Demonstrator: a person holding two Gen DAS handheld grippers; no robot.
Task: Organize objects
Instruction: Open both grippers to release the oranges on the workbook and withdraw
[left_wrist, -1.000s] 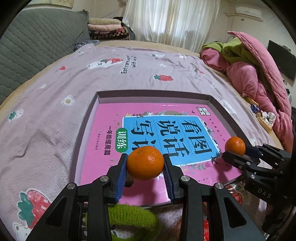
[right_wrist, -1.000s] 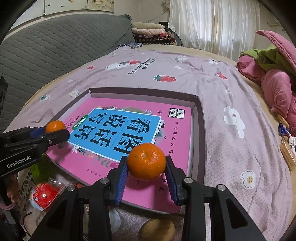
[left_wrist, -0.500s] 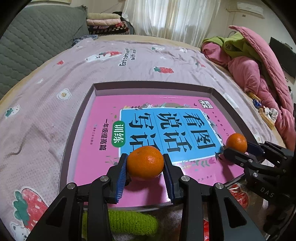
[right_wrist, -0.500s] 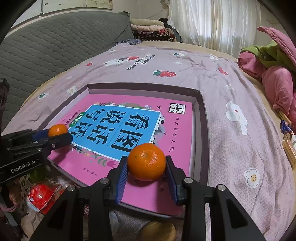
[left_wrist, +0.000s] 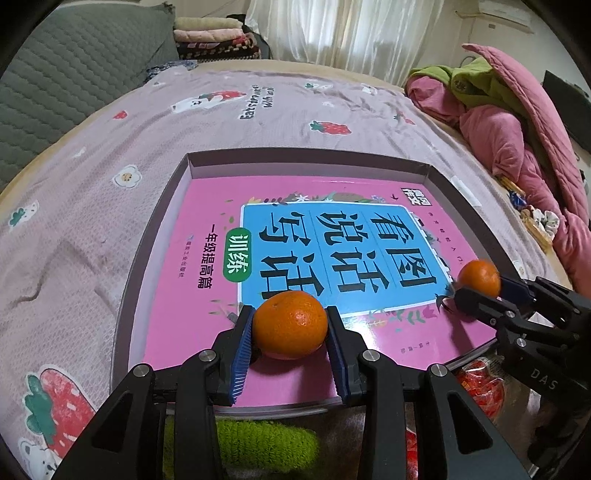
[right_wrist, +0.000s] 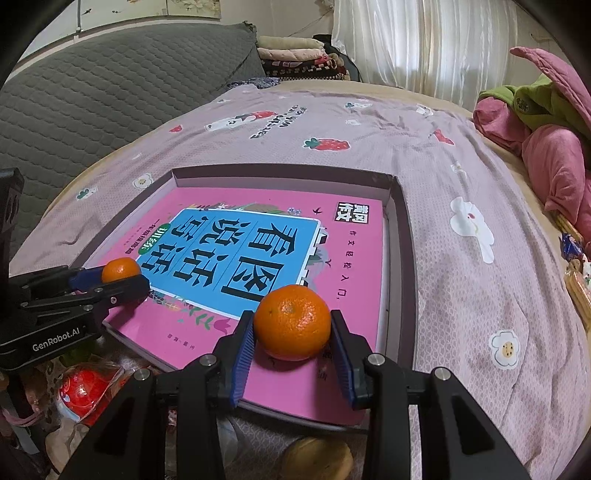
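Observation:
A shallow purple box (left_wrist: 155, 236) lies on the bed with a pink and blue workbook (left_wrist: 332, 236) inside it. My left gripper (left_wrist: 291, 328) is shut on an orange (left_wrist: 290, 323), low over the book's near left part. My right gripper (right_wrist: 292, 328) is shut on a second orange (right_wrist: 292, 321), low over the book's near right part. Each gripper shows in the other's view: the right one (left_wrist: 476, 288) with its orange (left_wrist: 479, 277), the left one (right_wrist: 118, 280) with its orange (right_wrist: 120, 268). The box (right_wrist: 400, 229) and book (right_wrist: 258, 251) also show in the right wrist view.
The purple printed bedsheet (left_wrist: 92, 206) surrounds the box. Pink and green bedding (left_wrist: 517, 122) is piled at the right. A green knitted item (left_wrist: 258, 443) and red snack packets (right_wrist: 85, 384) lie in front of the box. A grey quilted headboard (right_wrist: 92, 92) stands at left.
Both grippers have come forward and lower over the book, each still holding its orange. The oranges now sit close to the book's cover.

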